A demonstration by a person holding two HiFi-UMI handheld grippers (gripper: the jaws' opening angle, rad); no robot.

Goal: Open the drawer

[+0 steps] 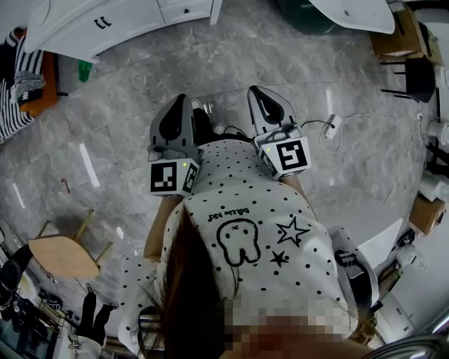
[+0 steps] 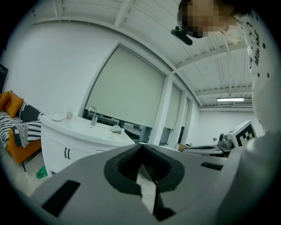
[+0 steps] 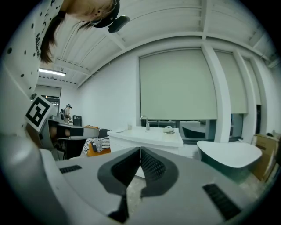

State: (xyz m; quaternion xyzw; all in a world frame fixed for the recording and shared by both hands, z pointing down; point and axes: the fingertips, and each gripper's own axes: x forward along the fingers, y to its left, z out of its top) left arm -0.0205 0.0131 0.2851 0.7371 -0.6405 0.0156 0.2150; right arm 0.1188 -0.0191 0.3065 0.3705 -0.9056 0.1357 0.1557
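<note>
Now you are keeping both pairs of jaws clenched on nothing, with the left gripper [image 2: 141, 146] and right gripper [image 3: 140, 149] pointing side by side ahead of your chest. The drawer [image 1: 185, 10] is sitting in the white sink cabinet [image 1: 105, 28], well apart from them across the grey marble floor [image 1: 126, 140].

Holds a grey plastic two-jaw left gripper [image 1: 179, 102] and a matching grey right gripper [image 1: 258, 92] side by side before the torso [image 1: 238, 189], close but apart. Points both forward and slightly downward. Has both pairs of jaws closed tip to tip, gripping nothing. Bears a white black-patterned marker cube [image 1: 172, 177] at the left one's rear, a like cube [image 1: 287, 156] at the right's.
</note>
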